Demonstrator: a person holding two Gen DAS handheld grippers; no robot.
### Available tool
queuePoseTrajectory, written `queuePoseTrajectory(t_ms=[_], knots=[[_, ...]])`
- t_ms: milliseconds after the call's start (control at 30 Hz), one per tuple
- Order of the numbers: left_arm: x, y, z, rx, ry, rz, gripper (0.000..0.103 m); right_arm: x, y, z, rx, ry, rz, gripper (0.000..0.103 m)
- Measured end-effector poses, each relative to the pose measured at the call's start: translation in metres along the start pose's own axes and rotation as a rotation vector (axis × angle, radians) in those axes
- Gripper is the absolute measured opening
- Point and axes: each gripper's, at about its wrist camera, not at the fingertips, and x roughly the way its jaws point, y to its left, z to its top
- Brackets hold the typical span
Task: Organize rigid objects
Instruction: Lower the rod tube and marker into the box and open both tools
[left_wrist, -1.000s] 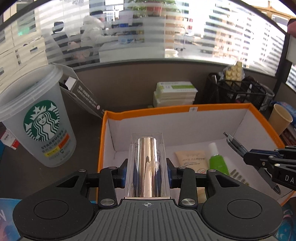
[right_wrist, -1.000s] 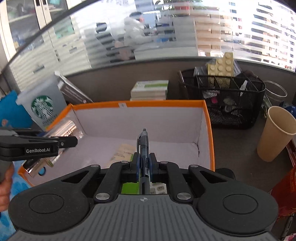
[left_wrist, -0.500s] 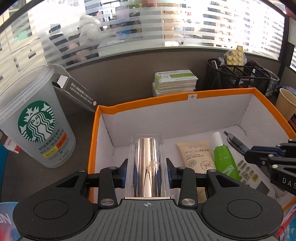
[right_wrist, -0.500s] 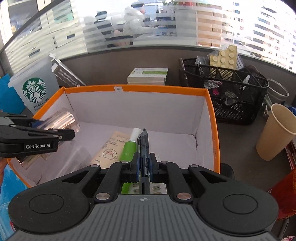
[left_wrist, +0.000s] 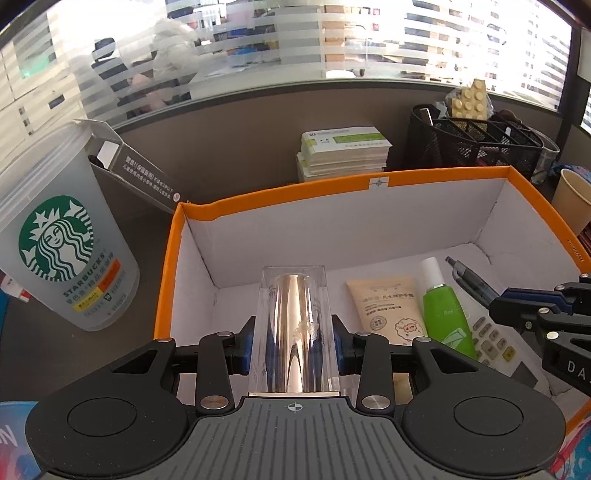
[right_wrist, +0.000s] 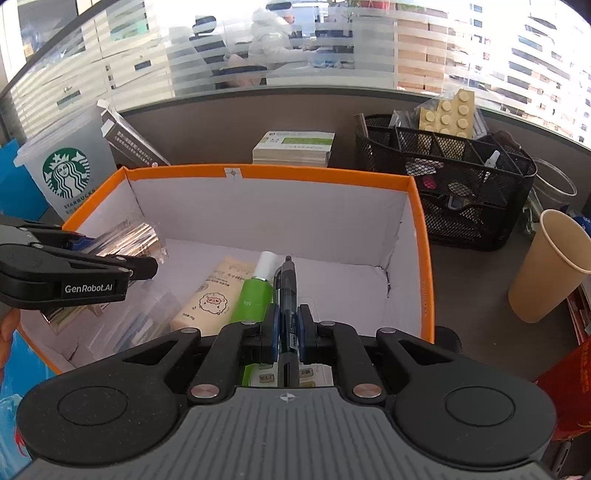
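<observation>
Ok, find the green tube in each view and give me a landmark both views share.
Left wrist: the green tube lies right of centre on the box floor, between the beige sachet and the pen.
Right wrist: the tube lies just left of centre, beside the pen held in the fingers.
Shared landmark: the Starbucks cup, left of the box in both views.

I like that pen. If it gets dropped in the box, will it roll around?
Probably a little. The pen, pinched in the right tool, looks round and stiff, so it could roll. The green tube lying below may stop it. It looks thin, so likely light.
</observation>
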Motion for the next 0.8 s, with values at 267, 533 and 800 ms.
queuePoseTrajectory(t_ms=[267,533,800], knots=[[0.006,-0.004,0.004,0.012,0.016,0.027,0.035,0.013,0.005,0.004,-0.012,0.052,-0.023,0.009],[0.007,-0.007,0.003,0.025,0.021,0.040,0.035,0.021,0.010,0.004,-0.032,0.106,-0.047,0.009],[0.007,-0.012,0.001,0.041,0.014,0.055,0.036,0.026,0.016,0.002,-0.054,0.149,-0.063,0.009]])
